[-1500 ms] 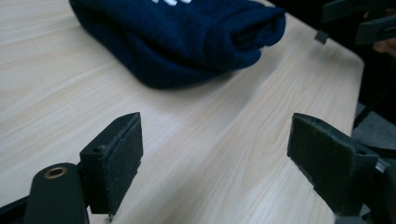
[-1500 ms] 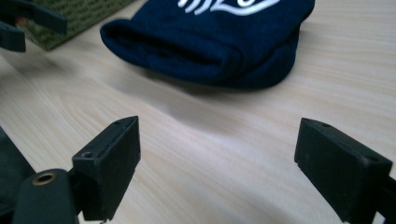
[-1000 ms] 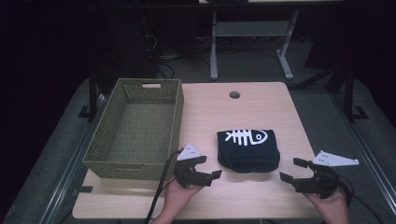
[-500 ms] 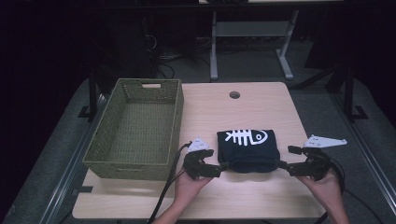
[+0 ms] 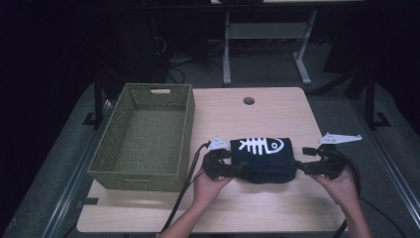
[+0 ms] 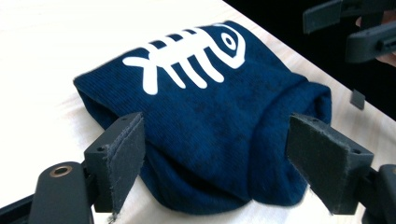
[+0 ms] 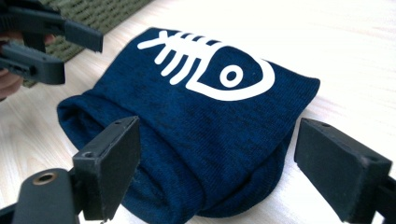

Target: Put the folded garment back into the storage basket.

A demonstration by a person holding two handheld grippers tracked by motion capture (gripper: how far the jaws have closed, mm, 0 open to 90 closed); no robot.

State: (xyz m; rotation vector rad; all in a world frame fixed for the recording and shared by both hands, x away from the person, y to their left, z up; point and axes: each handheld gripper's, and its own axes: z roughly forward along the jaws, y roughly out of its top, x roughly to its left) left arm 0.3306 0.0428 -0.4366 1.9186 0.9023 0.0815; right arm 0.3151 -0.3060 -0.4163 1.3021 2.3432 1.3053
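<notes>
A folded navy cloth (image 5: 266, 158) with a white fish-skeleton print lies on the wooden table (image 5: 247, 213), right of centre near the front. My left gripper (image 5: 241, 169) is open at the cloth's left front corner, its jaws spread on either side of that corner (image 6: 210, 158). My right gripper (image 5: 300, 165) is open at the cloth's right end, jaws straddling the folded edge (image 7: 219, 158). Neither pair of jaws is pressed on the fabric. In the left gripper view the right gripper (image 6: 355, 23) appears at the top right; in the right gripper view the left gripper (image 7: 42, 32) appears at the top left.
An empty green woven basket (image 5: 146, 136) stands at the table's left. A round cable hole (image 5: 248, 100) sits at the table's far centre. A metal desk frame (image 5: 267, 44) stands on the floor beyond. Bare tabletop lies in front of and behind the cloth.
Both grippers have moved inward from the table's front to the two ends of the cloth, and their open jaws now bracket it. The cloth has not moved.
</notes>
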